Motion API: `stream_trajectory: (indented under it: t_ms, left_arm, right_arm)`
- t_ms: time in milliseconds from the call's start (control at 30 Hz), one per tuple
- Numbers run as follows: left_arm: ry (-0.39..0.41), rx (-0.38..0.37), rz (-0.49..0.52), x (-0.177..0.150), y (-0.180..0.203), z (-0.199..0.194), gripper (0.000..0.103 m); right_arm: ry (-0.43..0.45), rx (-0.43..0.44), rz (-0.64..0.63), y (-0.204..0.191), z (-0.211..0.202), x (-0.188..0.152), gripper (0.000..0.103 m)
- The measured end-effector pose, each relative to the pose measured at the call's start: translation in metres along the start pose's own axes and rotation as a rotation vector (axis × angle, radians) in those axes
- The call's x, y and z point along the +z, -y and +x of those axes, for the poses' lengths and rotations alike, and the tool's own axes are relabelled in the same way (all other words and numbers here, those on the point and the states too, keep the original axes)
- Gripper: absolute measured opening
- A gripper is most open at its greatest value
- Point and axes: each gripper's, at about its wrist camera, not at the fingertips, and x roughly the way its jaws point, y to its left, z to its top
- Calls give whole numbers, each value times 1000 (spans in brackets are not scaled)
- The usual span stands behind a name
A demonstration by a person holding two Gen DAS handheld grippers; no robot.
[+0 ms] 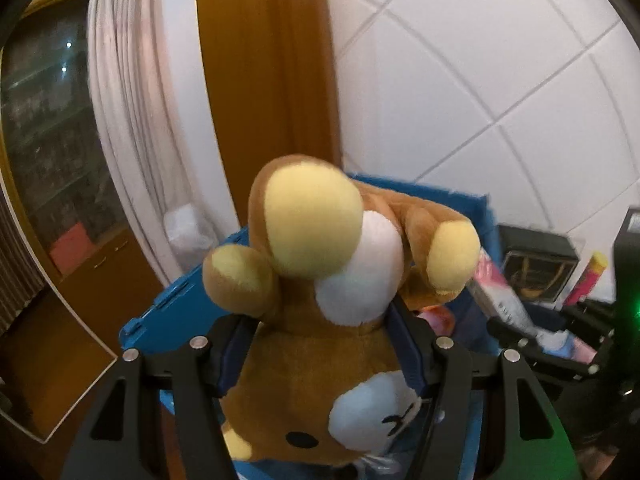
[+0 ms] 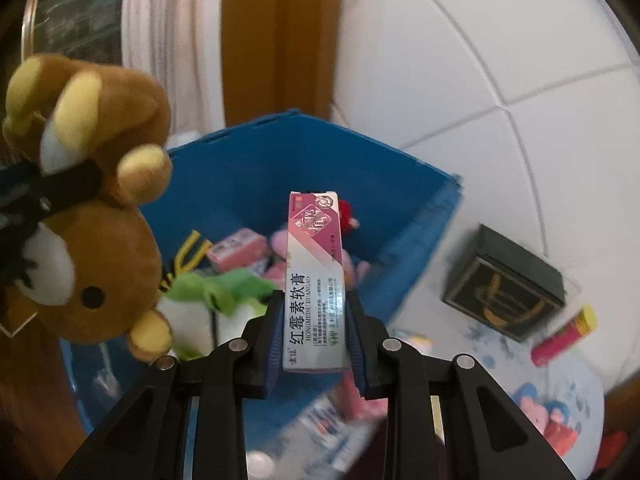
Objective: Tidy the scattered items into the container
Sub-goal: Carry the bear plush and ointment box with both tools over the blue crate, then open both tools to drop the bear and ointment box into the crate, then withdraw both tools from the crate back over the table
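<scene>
Left tool (image 1: 320,344) grips a brown plush bear (image 1: 320,264) upside down above the blue container (image 2: 280,168), while the right tool (image 2: 314,316) clamps a pink-and-white ointment box (image 2: 316,272) over the container's toys, a dark box (image 2: 506,284) lying beside it.
</scene>
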Motion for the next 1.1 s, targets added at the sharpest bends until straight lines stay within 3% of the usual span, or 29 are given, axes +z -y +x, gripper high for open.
stream_trajectory:
  t_ms: [167, 300, 367, 400, 567, 700, 1100]
  left_arm:
    - [-134, -10, -21, -17, -23, 45, 68]
    - [-161, -8, -16, -27, -31, 55, 71]
    - [-157, -17, -6, -30, -30, 56, 78]
    - [-151, -25, -1, -32, -27, 54, 79]
    - [-140, -56, 16, -44, -20, 51, 79]
    - [-135, -80, 54, -49, -4, 46, 79]
    - [-114, -162, 100, -73, 78, 2, 84]
  right_arm:
    - [-33, -4, -19, -35, 28, 10, 33]
    - [-54, -36, -15, -45, 38, 8, 40]
    - [-62, -58, -7, -45, 38, 6, 62]
    - [-63, -69, -2, -44, 38, 4, 78]
    - [-62, -104, 17, -39, 25, -9, 81]
    - [-41, -134, 59, -27, 8, -20, 102]
    - [-43, -211, 165, 37, -46, -85, 103]
